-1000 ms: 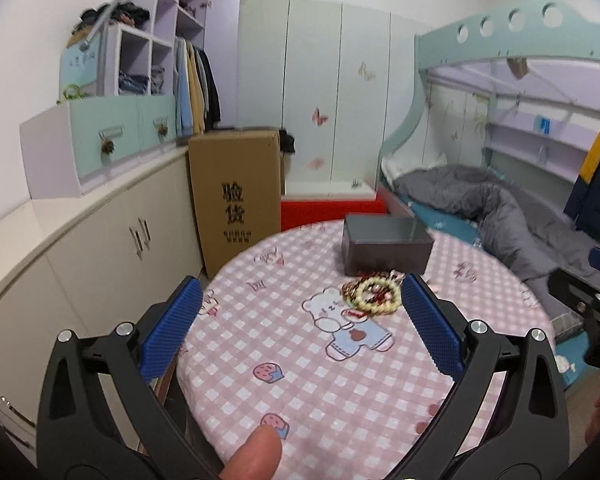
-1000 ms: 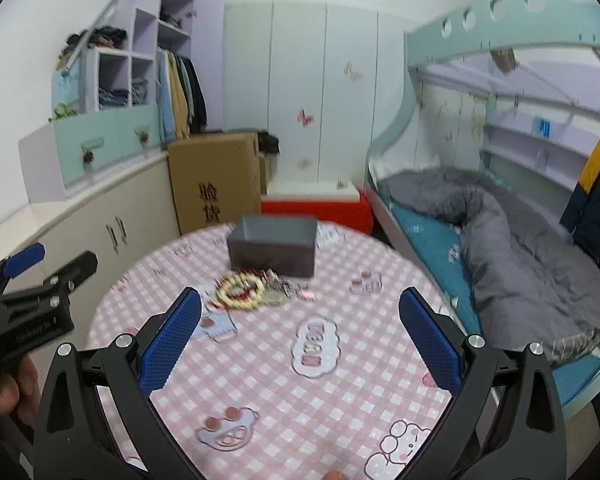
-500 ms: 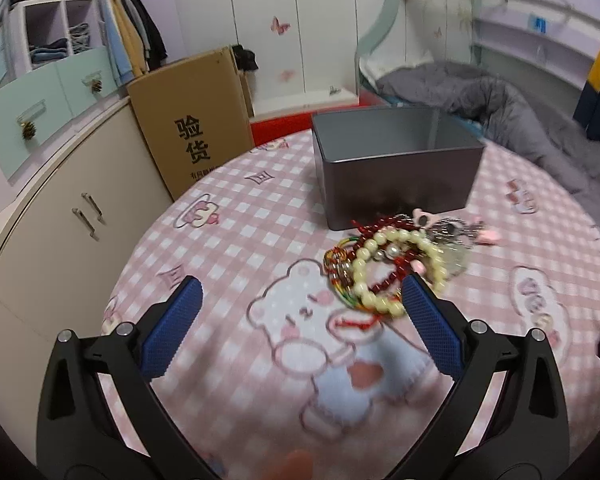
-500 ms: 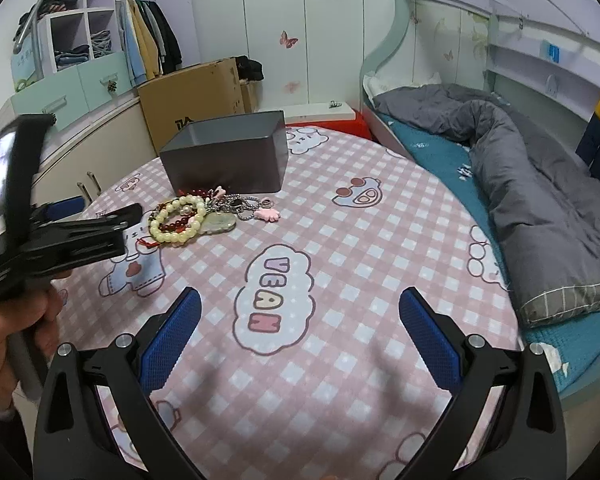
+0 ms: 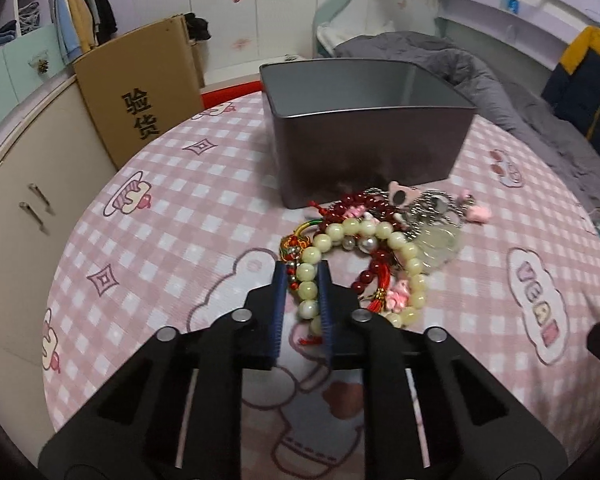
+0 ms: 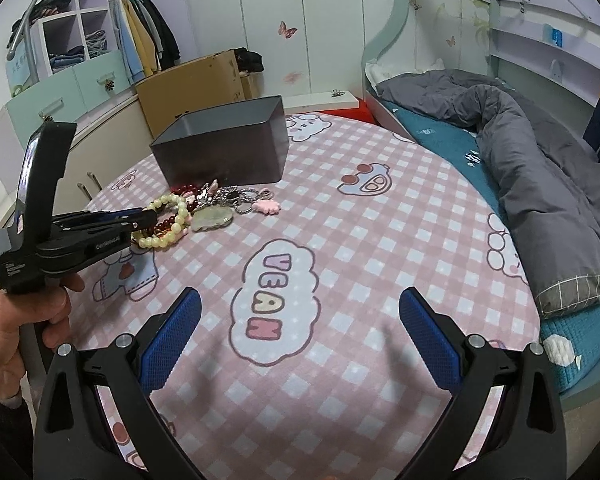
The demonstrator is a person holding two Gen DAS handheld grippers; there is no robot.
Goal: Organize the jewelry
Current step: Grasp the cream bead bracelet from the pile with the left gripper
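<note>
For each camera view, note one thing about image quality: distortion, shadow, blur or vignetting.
Left wrist view: fisheye bends the gray tin, corners vignette black, and the cream bead bracelet between the left gripper pads stays sharp. Right wrist view: the open right gripper casts soft shadows on the checked tablecloth; the bunk bed curves.

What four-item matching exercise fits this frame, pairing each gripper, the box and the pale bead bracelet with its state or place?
Column one:
1. left gripper
2. right gripper
3. grey box
4. pale bead bracelet

Column two:
A. fingers spread wide, holding nothing, over the tablecloth
B. standing open-topped behind the jewelry heap
C. lying in the heap, one side pinched
D. closed on a run of pale beads

Pairs: 1-D, 2-A, 3-B, 4-C
</note>
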